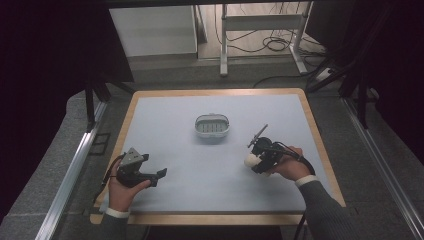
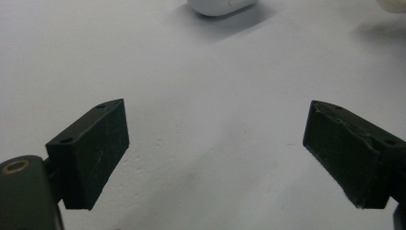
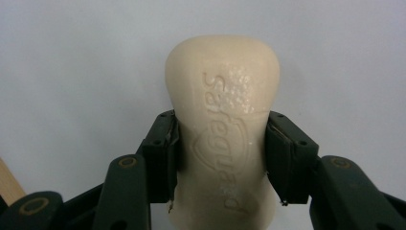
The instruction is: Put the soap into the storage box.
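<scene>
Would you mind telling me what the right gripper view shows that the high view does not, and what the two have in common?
The right gripper view alone shows the word Safeguard embossed along the soap bar, and both pads pressing its sides near mid-length. The high view alone shows the soap dish standing apart near the table's middle, the left gripper open over bare mat, both hands and the wooden table edge. Both show the right gripper shut on the pale soap above the grey mat.

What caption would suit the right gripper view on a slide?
Right gripper shut on a cream Safeguard soap bar, its black fingers pressing both sides.
</scene>
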A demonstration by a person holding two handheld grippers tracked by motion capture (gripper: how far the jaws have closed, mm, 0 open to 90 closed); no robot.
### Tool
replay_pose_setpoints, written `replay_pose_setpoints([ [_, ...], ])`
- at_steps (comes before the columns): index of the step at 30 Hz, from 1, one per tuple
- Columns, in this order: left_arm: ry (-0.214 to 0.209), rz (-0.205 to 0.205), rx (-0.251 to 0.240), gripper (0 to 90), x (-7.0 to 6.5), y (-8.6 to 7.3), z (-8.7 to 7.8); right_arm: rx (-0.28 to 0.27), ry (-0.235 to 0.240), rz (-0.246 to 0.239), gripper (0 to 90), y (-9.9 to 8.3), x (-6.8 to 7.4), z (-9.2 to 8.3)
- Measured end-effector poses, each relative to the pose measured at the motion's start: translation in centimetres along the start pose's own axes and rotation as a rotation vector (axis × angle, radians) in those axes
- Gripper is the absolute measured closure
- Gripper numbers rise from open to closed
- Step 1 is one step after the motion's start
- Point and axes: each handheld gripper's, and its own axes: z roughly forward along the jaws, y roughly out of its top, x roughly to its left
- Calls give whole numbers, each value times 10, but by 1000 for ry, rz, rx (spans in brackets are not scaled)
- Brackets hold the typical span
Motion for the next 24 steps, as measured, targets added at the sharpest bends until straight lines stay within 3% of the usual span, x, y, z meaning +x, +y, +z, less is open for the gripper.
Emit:
replay_pose_setpoints([
  [24, 1, 0, -6, 91, 0, 0, -1, -82, -31, 3, 498, 23, -18, -17],
])
